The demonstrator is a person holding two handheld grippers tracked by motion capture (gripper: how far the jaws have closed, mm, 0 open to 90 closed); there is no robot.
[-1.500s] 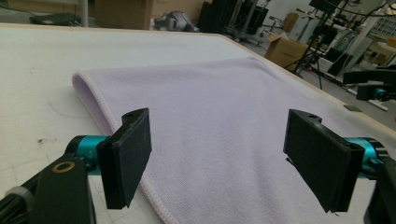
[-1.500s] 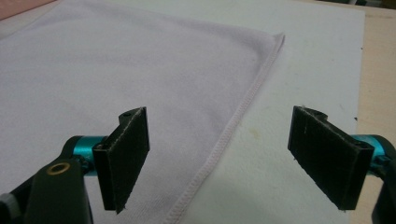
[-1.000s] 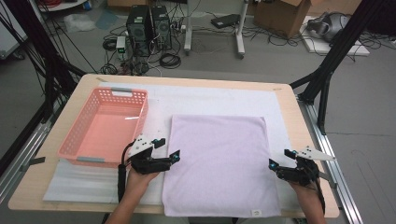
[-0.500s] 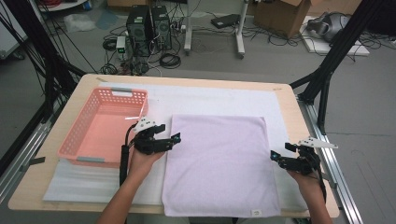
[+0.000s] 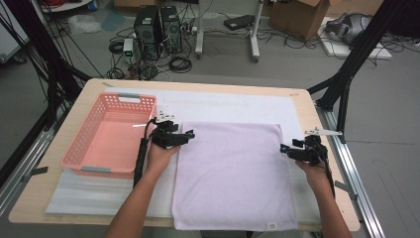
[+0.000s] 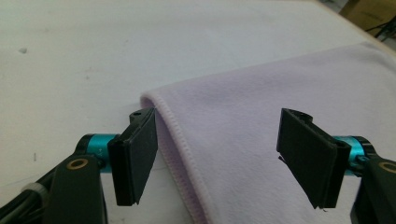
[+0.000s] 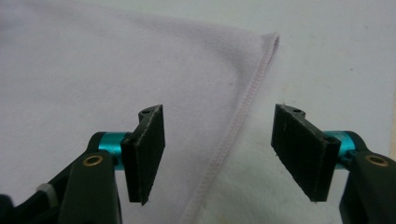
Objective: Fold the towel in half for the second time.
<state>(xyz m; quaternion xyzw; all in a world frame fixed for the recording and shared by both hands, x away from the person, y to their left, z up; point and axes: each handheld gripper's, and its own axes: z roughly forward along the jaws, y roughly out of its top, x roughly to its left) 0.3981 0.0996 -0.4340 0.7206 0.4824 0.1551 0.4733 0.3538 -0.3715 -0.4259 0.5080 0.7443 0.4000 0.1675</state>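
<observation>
From the high view, a lilac towel [image 5: 230, 173] lies flat on a white mat [image 5: 223, 106] that covers most of the wooden table [image 5: 317, 124]. A pink basket [image 5: 106, 136] sits on the mat at about nine o'clock from the towel, just beside its left edge. The left gripper [image 5: 187, 135] sits at the towel's far left corner, at roughly eleven o'clock on the cloth, between the basket and the towel. The right gripper [image 5: 283, 148] is at the towel's right edge, near three o'clock, a little short of the far right corner. At this distance the gap between each pair of jaws is hard to judge.

In the left gripper view, the left gripper [image 6: 219, 154] has its jaws well apart. The towel [image 6: 261, 107] fills the space from the centre out to two o'clock; its rounded corner and stitched hem lie just beside the left-hand jaw, at about ten o'clock from the gap, while the other jaw stands over the cloth. Bare mat [image 6: 93, 56] spreads from nine to twelve o'clock.

In the right gripper view, the right gripper [image 7: 217, 154] is likewise spread wide, holding nothing. The towel [image 7: 93, 70] covers the area from nine to twelve o'clock, and its hemmed edge runs from the corner at one o'clock down through the gap between the jaws to six o'clock. The mat [image 7: 336, 60] lies at three o'clock.
</observation>
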